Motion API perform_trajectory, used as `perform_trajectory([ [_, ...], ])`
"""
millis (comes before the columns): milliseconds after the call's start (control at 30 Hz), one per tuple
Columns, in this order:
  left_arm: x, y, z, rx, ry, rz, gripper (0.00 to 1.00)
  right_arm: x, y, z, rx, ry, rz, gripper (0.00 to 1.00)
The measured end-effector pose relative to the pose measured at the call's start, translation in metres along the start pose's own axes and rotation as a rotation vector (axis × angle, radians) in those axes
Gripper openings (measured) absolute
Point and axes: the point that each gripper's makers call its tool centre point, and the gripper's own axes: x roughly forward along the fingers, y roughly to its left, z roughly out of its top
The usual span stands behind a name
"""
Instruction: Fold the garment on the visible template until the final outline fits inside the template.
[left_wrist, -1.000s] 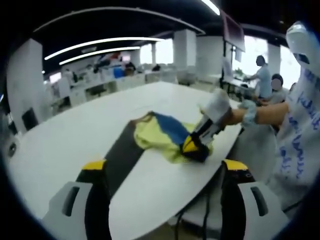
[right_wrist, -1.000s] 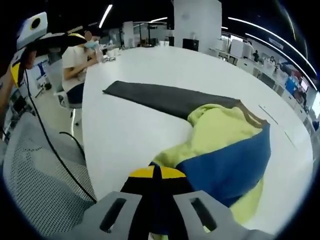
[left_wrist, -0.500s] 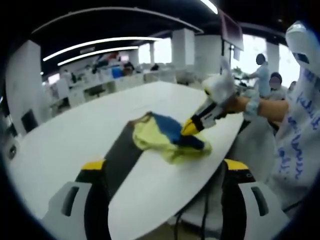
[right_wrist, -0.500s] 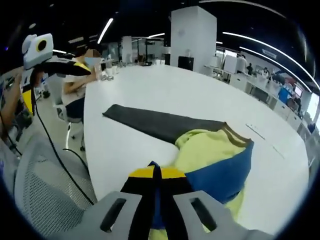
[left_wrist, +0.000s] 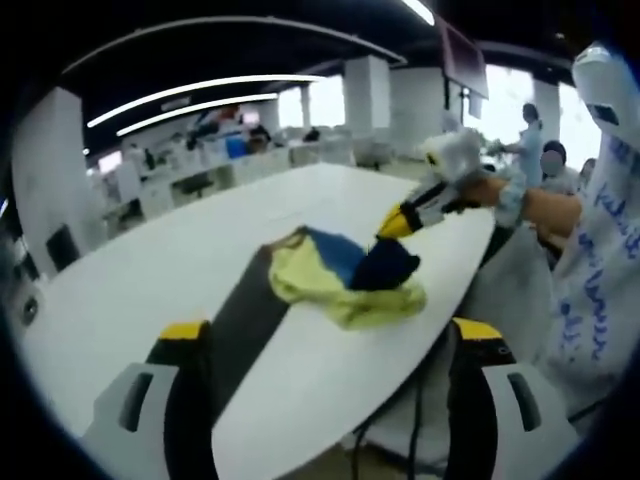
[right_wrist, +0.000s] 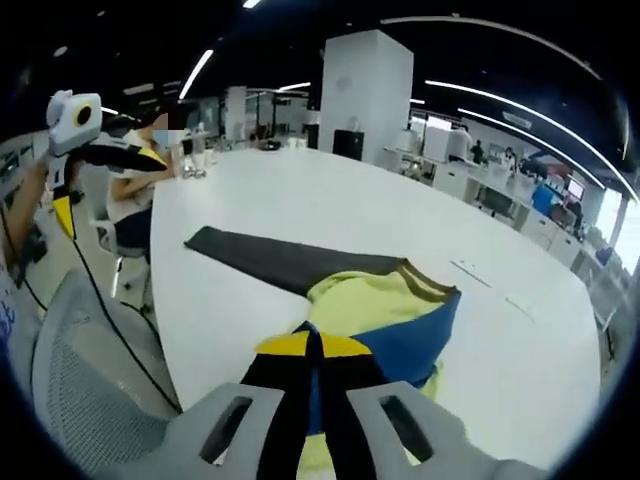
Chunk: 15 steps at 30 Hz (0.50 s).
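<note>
On the white table (left_wrist: 130, 270) lies the garment (left_wrist: 345, 275), yellow and blue with a brown-trimmed neck, bunched in a heap over the far end of the dark template (left_wrist: 245, 310). That template is a long strip whose long axis runs from the left gripper (left_wrist: 335, 410) toward the garment. The right gripper (right_wrist: 318, 345) is clamped on a lifted blue fold. The left gripper's jaws stand apart, holding nothing, at the table's near edge.

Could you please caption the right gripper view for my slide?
Right gripper shut on the yellow-and-blue garment, lifting its corner above the dark template.
</note>
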Motion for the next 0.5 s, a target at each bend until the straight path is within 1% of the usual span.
perform_trajectory([
  [233,0.001,-0.005,0.002,0.004,0.011,-0.005,0.95,-0.021,-0.019,0.002,-0.006,-0.022,-0.050,0.02],
  [500,0.001,-0.009,0.002,0.004,0.023,0.002,0.96,-0.037,-0.043,0.000,-0.007,-0.032,-0.093,0.02],
])
